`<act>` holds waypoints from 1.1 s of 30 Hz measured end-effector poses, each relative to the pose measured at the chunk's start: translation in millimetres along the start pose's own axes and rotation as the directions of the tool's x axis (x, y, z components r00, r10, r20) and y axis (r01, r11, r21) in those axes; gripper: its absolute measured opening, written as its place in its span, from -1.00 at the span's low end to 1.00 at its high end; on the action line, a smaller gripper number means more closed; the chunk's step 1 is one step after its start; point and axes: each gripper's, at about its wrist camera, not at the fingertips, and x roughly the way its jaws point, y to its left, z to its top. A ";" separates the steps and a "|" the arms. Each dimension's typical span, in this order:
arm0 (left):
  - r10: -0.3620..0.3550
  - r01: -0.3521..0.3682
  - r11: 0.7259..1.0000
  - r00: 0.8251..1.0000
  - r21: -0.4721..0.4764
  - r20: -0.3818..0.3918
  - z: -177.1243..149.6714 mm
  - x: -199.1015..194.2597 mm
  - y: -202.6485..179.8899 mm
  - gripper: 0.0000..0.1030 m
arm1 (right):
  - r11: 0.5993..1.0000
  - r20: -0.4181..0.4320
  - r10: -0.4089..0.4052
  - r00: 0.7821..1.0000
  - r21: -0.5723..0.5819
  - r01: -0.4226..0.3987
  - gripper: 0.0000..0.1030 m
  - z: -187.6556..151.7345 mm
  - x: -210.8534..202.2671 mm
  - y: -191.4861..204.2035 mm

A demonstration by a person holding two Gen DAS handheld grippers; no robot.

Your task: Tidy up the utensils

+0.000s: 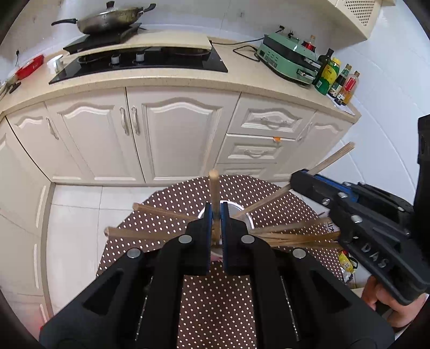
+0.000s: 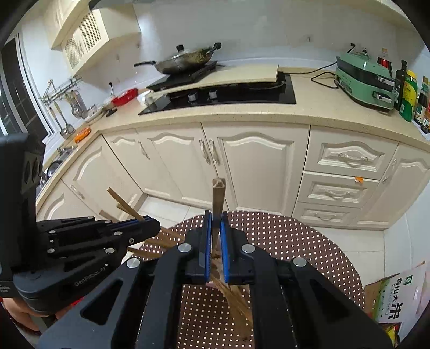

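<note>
My left gripper [image 1: 216, 212] is shut on a wooden chopstick [image 1: 214, 188] that stands nearly upright between its blue pads. Right below it is a metal cup [image 1: 240, 208] on the round table with the brown dotted cloth [image 1: 215, 295]. Several more chopsticks [image 1: 295, 236] fan out left and right around the cup; I cannot tell whether they rest in it. My right gripper [image 2: 216, 217] is shut on another chopstick [image 2: 218, 196], over a bundle of chopsticks [image 2: 236, 303]. In the left wrist view, the right gripper [image 1: 295, 180] comes in from the right, its stick slanting toward the cup.
Cream cabinets [image 1: 174, 134] and a counter with a black hob [image 1: 150, 61], a wok [image 1: 107, 18], a green appliance [image 1: 287, 59] and bottles [image 1: 330, 72] stand beyond the table. A printed carton [image 2: 397, 298] sits on the tiled floor at the right. A hand [image 1: 387, 303] holds the right gripper.
</note>
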 end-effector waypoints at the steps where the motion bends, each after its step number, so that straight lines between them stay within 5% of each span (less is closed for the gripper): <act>1: 0.000 0.000 1.000 1.000 -0.001 0.000 -0.5 -0.7 0.3 -0.86 | 1.000 -0.008 -0.001 1.000 -0.003 0.001 -0.90 -1.7 1.9 1.2; 16: 0.002 -0.002 1.000 1.000 0.004 0.026 -12.9 -26.4 -2.6 -0.86 | 1.000 -0.079 0.007 0.997 0.001 -0.007 -0.85 -20.4 9.4 9.0; 33: 0.019 -0.020 1.000 0.993 0.008 0.114 -54.3 -101.4 -10.0 -0.86 | 0.999 0.030 -0.009 1.000 0.032 0.008 -0.66 -43.2 -72.2 37.5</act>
